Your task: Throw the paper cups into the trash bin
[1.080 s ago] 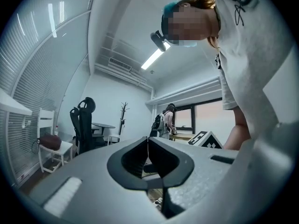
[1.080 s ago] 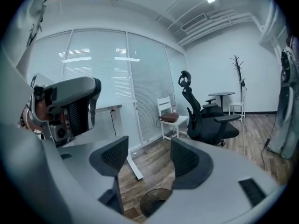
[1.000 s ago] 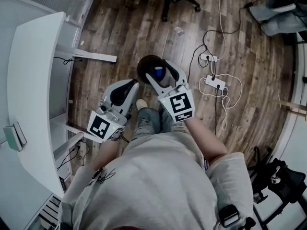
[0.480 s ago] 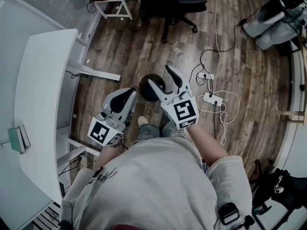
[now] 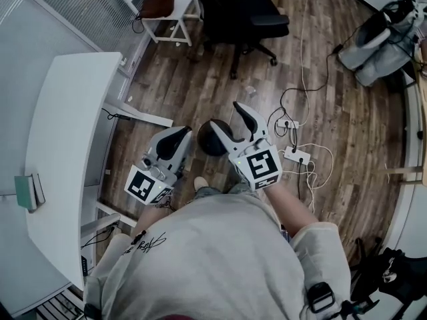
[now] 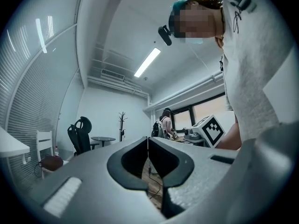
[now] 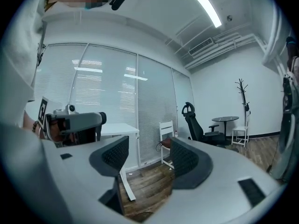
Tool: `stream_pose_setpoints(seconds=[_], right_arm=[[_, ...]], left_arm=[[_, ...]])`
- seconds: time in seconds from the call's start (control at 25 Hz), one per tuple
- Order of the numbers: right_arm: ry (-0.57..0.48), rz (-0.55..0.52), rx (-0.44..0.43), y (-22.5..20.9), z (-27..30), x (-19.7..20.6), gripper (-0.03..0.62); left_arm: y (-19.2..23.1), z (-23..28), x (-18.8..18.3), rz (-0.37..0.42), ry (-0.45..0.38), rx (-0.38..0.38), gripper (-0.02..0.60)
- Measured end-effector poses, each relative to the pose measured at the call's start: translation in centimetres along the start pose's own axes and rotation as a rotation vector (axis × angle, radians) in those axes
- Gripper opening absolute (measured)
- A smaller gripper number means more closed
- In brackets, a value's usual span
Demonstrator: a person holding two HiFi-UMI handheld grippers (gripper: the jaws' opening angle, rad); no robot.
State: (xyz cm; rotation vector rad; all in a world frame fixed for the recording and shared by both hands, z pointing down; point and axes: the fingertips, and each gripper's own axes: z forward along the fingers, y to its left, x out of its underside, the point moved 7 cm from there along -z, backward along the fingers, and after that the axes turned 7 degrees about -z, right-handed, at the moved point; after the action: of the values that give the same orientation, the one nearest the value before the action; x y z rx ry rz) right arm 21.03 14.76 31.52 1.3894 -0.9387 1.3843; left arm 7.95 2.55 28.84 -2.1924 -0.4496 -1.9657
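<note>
Right gripper (image 5: 228, 116) hangs spread and empty by the trash bin (image 5: 205, 142); left gripper (image 5: 177, 135) is clenched on nothing. No cup shows, so I'd look around first.

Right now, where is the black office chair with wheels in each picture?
Head view: the black office chair with wheels is at the top, near the middle.
Left gripper view: it is low on the left, far across the room.
Right gripper view: it is right of centre.
Shared landmark: the small white chair beside it.

Two tongs (image 5: 181, 133) (image 5: 228, 115), one bin (image 5: 207, 143), one desk (image 5: 67, 125), two chairs (image 5: 243, 12) (image 5: 167, 5).
</note>
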Motion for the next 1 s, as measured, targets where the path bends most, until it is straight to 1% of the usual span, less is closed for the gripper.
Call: stream_pose_setpoints(seconds=[0.24,0.4,0.48,0.6,0.76,1.0], right_arm=[[-0.032,-0.029,-0.013,0.3,-0.5,-1.4,0.274],[-0.067,-0.039,-0.018,0.5,-1.2,-2.6,0.228],[-0.082,-0.041,-0.017,0.7,-1.3,-3.0,0.219],[-0.070,-0.043,-0.035,1.1,-1.5,-3.5,0.205],[-0.069,-0.069,-0.063,1.5,-1.6,-3.8,0.164],[-0.076,-0.072,-0.080,2.2,-1.6,-3.8,0.127]], left_arm=[[0.0,-0.2,-1.1,0.023,-0.006,0.000,0.008],[-0.3,-0.2,-1.7,0.040,-0.018,-0.004,0.008],[-0.3,-0.2,-1.9,0.047,-0.025,-0.001,0.008],[-0.5,-0.2,-2.2,0.055,-0.032,0.005,0.008],[-0.9,0.0,-2.5,0.058,-0.036,0.010,0.008],[-1.0,-0.3,-2.7,0.064,-0.049,0.002,0.008]])
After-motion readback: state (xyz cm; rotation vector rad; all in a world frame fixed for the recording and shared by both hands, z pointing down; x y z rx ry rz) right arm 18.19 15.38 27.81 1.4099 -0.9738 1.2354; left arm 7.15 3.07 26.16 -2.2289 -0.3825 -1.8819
